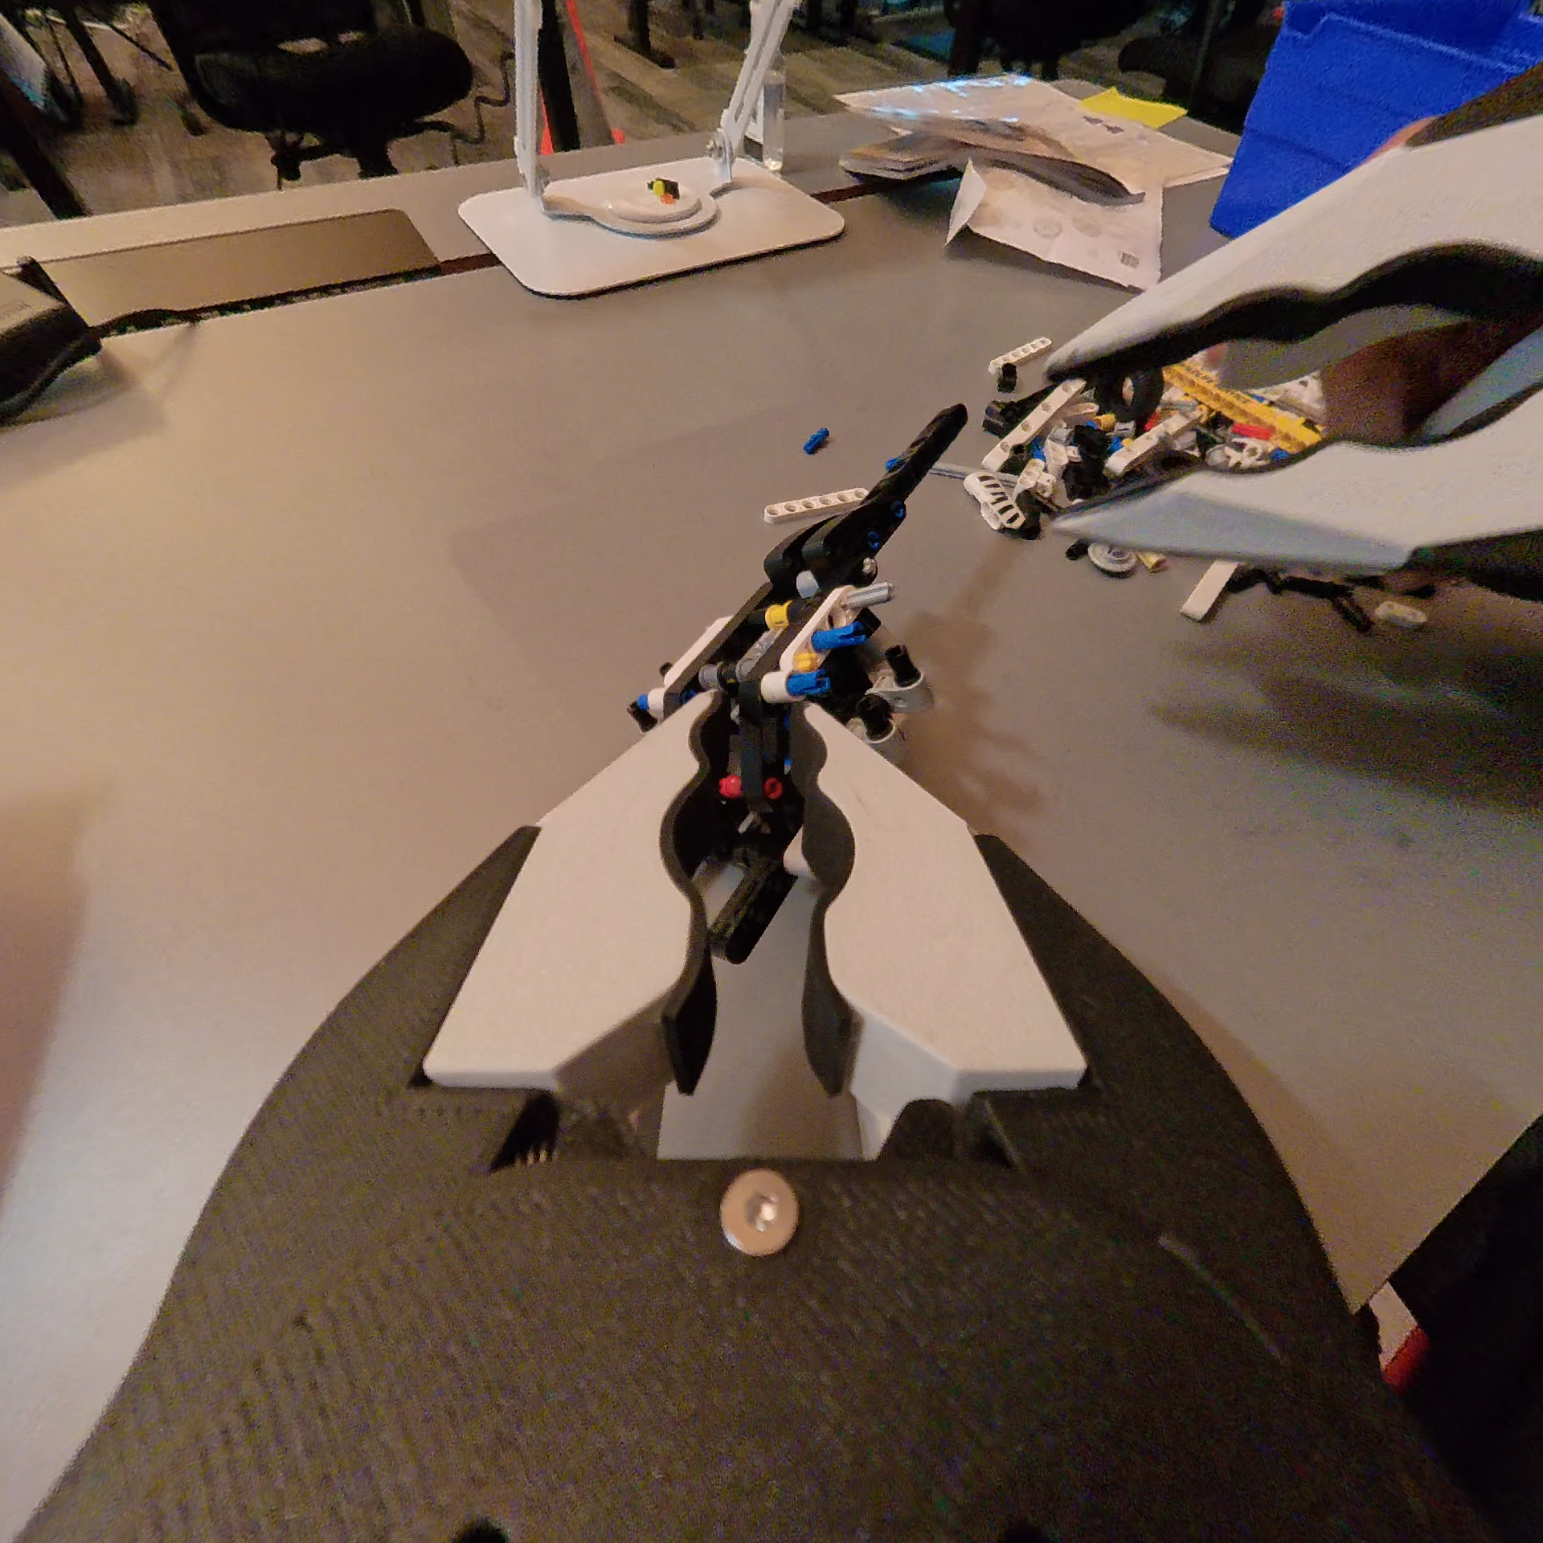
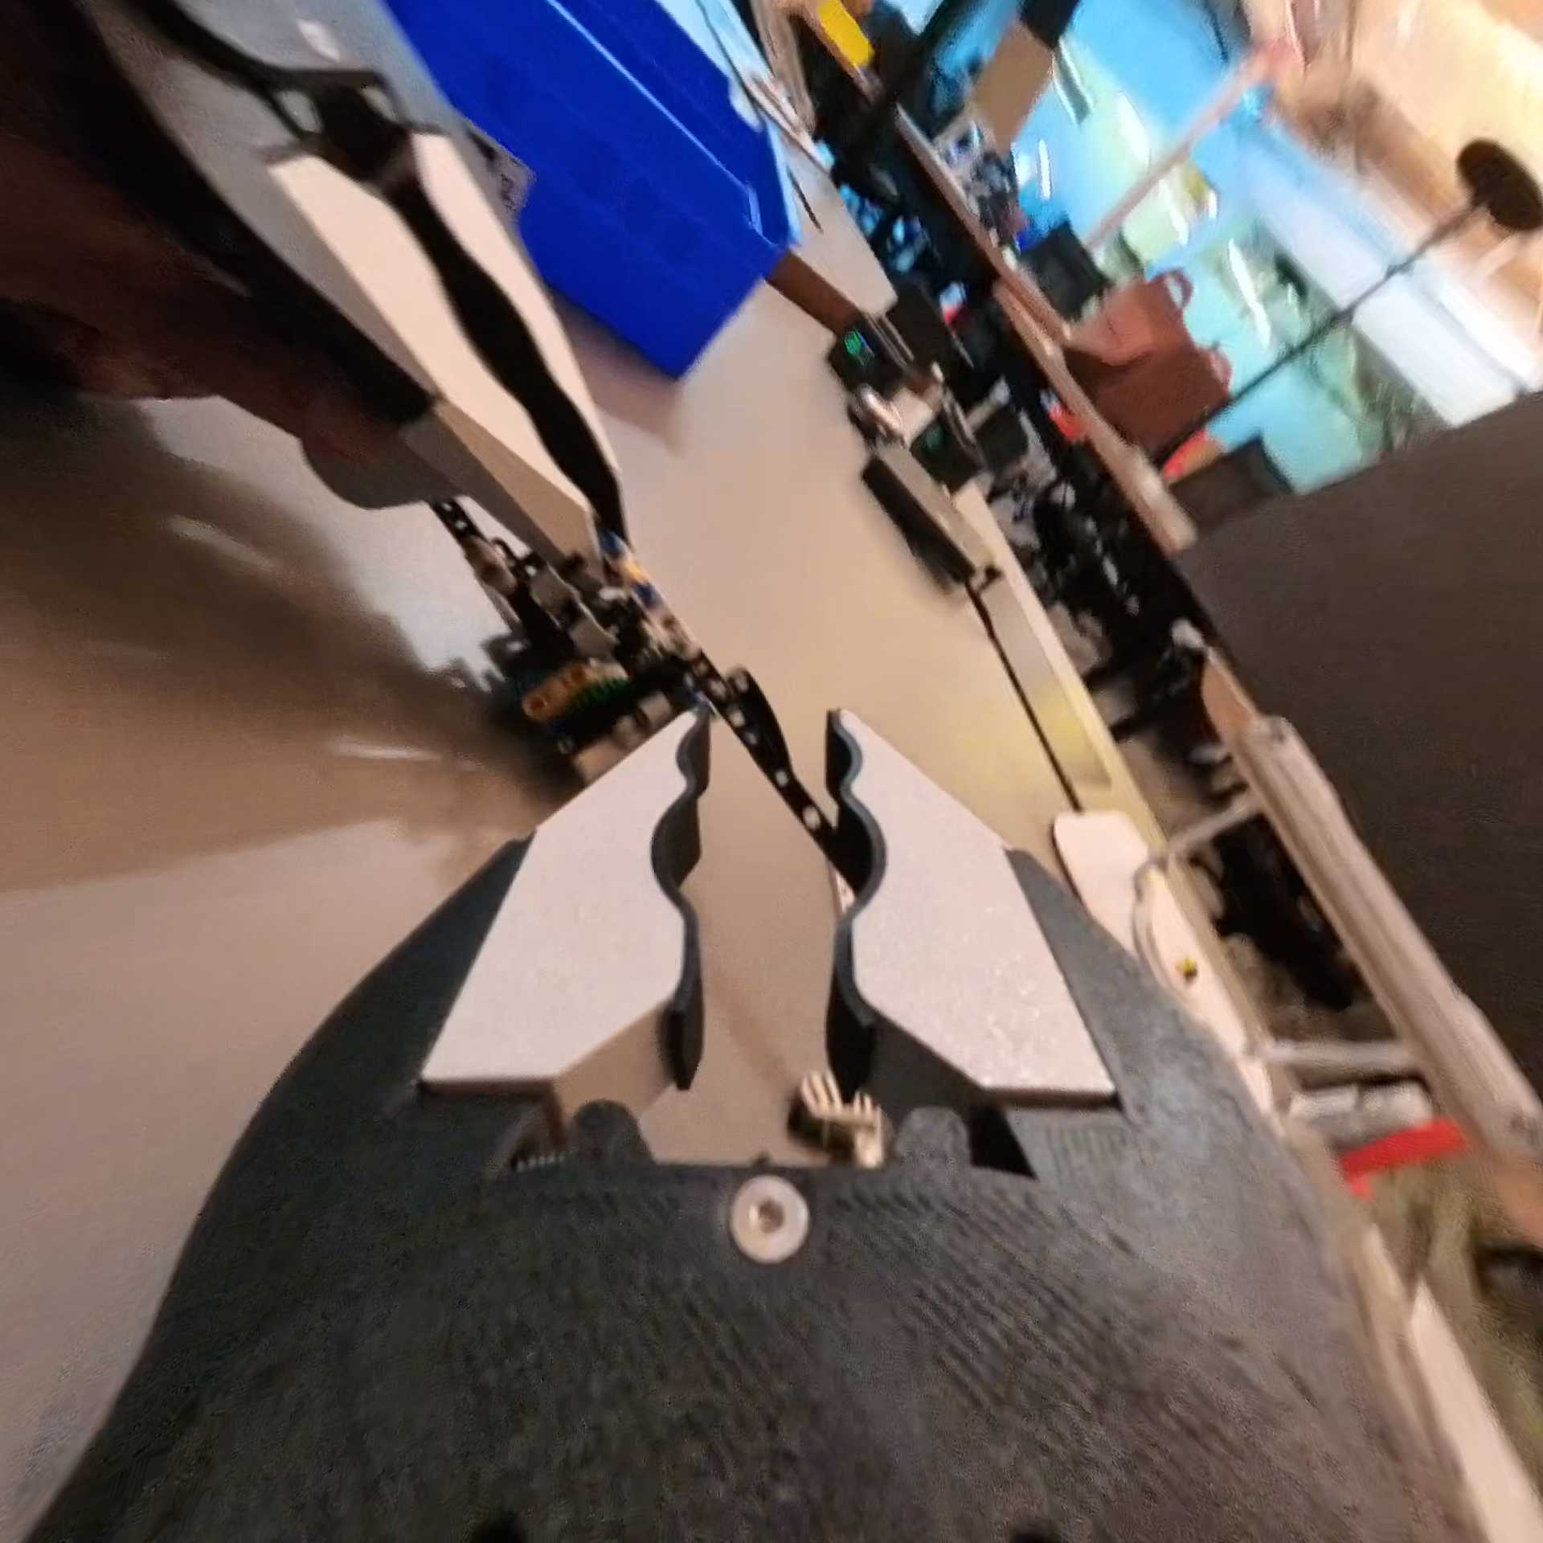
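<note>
Left wrist view: the left gripper [image 1: 756, 751] clamps a black-and-white brick model [image 1: 801, 634]; printed paper sheets [image 1: 1060, 225] at one o'clock are illegible. Right gripper [image 2: 768, 751] stands apart, a black beam [image 2: 772, 764] loose between its pads.

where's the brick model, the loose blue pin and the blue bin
brick model [image 1: 801, 634], left wrist view, white beam at its middle
loose blue pin [image 1: 816, 440], left wrist view, its middle
blue bin [image 1: 1369, 92], left wrist view, front wall

Grey desk [image 1: 417, 501], black office chairs [image 1: 334, 75], bright windows [image 2: 1302, 250] beyond.
</note>
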`<state>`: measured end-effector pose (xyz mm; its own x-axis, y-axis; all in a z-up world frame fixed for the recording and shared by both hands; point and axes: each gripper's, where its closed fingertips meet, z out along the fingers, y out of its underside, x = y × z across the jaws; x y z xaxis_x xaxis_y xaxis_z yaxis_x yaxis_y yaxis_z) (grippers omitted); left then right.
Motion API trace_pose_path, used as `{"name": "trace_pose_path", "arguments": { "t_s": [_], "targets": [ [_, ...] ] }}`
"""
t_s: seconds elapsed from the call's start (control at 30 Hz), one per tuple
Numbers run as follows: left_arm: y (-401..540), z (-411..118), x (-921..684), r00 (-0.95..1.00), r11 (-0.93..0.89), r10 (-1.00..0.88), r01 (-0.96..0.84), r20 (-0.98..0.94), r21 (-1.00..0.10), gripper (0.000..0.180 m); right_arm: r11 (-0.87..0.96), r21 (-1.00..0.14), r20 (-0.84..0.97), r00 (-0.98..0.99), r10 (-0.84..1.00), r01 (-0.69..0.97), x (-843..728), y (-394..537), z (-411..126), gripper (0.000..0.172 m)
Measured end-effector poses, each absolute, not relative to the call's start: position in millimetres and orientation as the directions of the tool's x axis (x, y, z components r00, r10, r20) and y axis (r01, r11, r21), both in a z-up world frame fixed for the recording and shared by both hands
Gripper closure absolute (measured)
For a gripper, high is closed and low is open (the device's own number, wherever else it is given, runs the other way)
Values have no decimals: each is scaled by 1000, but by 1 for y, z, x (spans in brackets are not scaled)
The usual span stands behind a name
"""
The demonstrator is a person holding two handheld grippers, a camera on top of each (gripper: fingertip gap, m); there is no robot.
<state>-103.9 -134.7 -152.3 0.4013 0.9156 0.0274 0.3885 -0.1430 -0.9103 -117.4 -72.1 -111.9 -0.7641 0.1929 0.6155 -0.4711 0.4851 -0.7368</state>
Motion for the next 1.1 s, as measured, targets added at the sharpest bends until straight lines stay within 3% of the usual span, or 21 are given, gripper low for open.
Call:
{"name": "trace_pose_path", "arguments": {
  "t_s": [0.2, 0.53, 0.7, 1.1],
  "targets": [
    [-129, -153, -106, 449, -161, 893, 389, 34, -907, 160, 482, -615, 713, -701, 2, -624, -113, -110, -133, 149],
    [-119, -155, -105, 529, -181, 847, 379, 52, -907, 172, 438, -390, 847, -503, -175, -810, -110, -116, -144, 167],
    [-124, -156, -108, 486, -102, 864, 430, 135, -897, 171, 463, -399, 847, -511, -144, -792, -107, -120, -142, 168],
    [-126, -159, -112, 405, -172, 914, 417, 13, -892, 172, 454, -456, 831, -549, -91, -765, -104, -118, -139, 168]
  ]
}}
